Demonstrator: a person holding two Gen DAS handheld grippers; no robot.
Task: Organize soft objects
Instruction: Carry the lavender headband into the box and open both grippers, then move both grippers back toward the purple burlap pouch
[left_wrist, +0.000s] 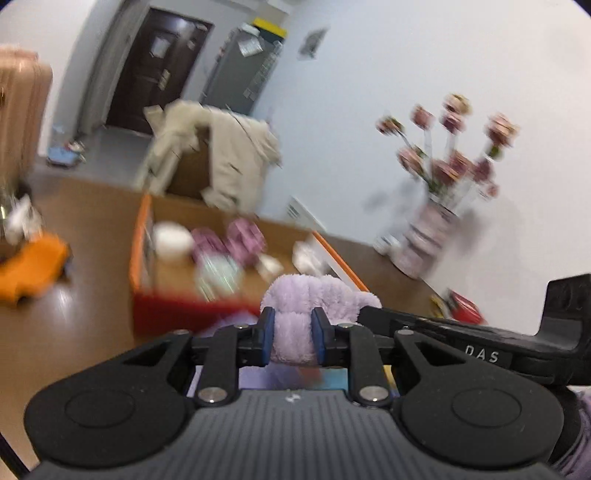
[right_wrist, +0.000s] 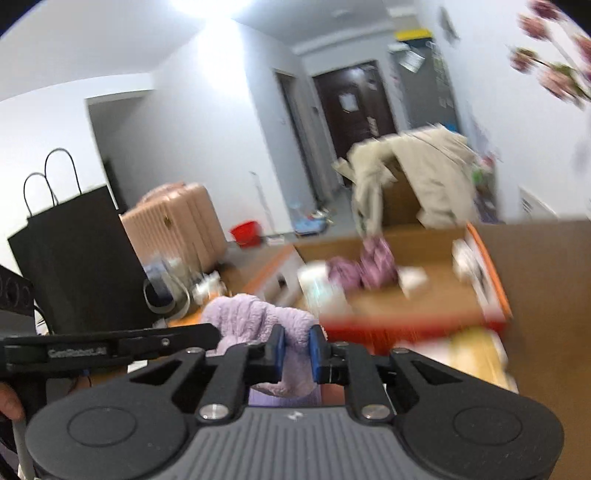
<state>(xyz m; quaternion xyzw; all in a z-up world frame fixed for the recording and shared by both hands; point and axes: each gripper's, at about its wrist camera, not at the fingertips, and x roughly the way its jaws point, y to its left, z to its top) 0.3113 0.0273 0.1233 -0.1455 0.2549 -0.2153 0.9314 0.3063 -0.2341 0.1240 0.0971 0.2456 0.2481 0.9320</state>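
A fluffy lilac cloth (left_wrist: 306, 295) is bunched between the blue pads of my left gripper (left_wrist: 293, 332), which is shut on it. My right gripper (right_wrist: 297, 349) is shut on another fold of the same lilac cloth (right_wrist: 251, 314). The two grippers sit side by side; the other tool's black body shows at the right edge of the left wrist view and at the left edge of the right wrist view. Just beyond is an open cardboard box (left_wrist: 140, 240) with orange edges, holding pink checked fabric (left_wrist: 243, 236) and white soft items (left_wrist: 171, 240). The views are motion-blurred.
A vase of pink flowers (left_wrist: 432, 236) stands on the brown table by the wall. A beige coat (left_wrist: 229, 158) hangs behind the box. A black paper bag (right_wrist: 74, 258), a pink suitcase (right_wrist: 173, 221) and a red bucket (right_wrist: 245, 230) lie to the left. An orange object (left_wrist: 29, 269) sits at the left.
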